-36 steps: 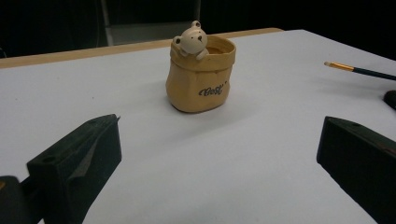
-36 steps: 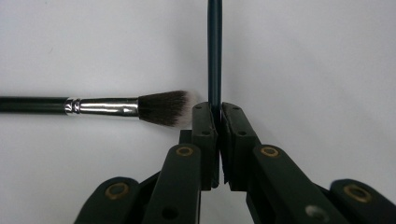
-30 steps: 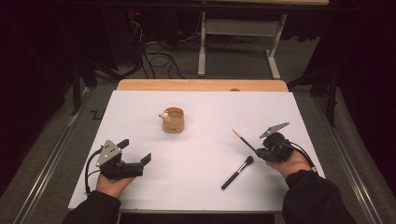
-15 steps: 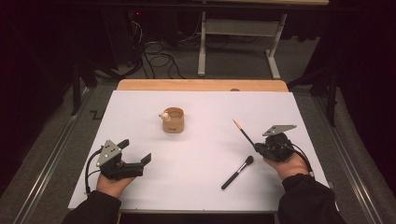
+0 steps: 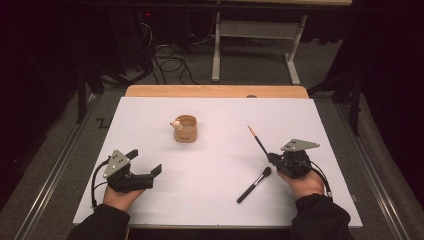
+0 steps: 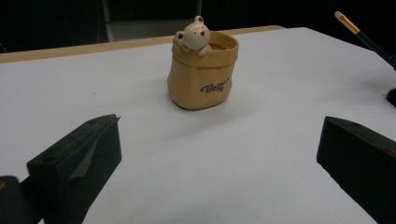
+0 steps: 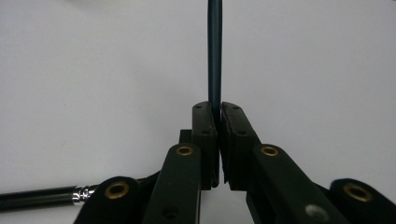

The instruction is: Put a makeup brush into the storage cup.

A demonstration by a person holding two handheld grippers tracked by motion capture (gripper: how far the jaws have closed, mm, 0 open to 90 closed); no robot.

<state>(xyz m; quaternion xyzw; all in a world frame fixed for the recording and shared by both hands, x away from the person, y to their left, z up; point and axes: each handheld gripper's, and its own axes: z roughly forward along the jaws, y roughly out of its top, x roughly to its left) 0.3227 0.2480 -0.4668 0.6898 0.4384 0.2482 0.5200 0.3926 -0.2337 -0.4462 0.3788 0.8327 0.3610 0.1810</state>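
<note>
1. Right gripper [image 5: 272, 159], near right of the tabletop [image 5: 220, 210]: its fingers [image 7: 205, 135] are pressed together on the dark handle of a thin brush [image 5: 259, 143], pinching it near its lower end. The brush slants up and away from the gripper, its orange tip pointing toward the far side, clear of the white surface.
2. Left gripper [image 5: 147, 167], near left: its fingers [image 6: 79, 158] are spread wide with nothing between them, and it rests low over the tabletop, aimed at the pot.
3. Second brush [image 5: 254, 185], black with a silver collar, lies flat on the tabletop just beside the right gripper, on its inner side, untouched.
4. Pot [image 5: 185, 128], mid-tabletop, farther back and well apart from both grippers: a tan sack-shaped holder, upright, with a small white bear on its rim. Dark script on its side seems to read "Best"; the letters are not wholly clear.
5. Step in hand, as judged: the thin brush is gripped and raised, ready for carrying. The next move calls for bringing it over the pot's mouth, turning it near upright, and lowering it inside before the fingers part.
</note>
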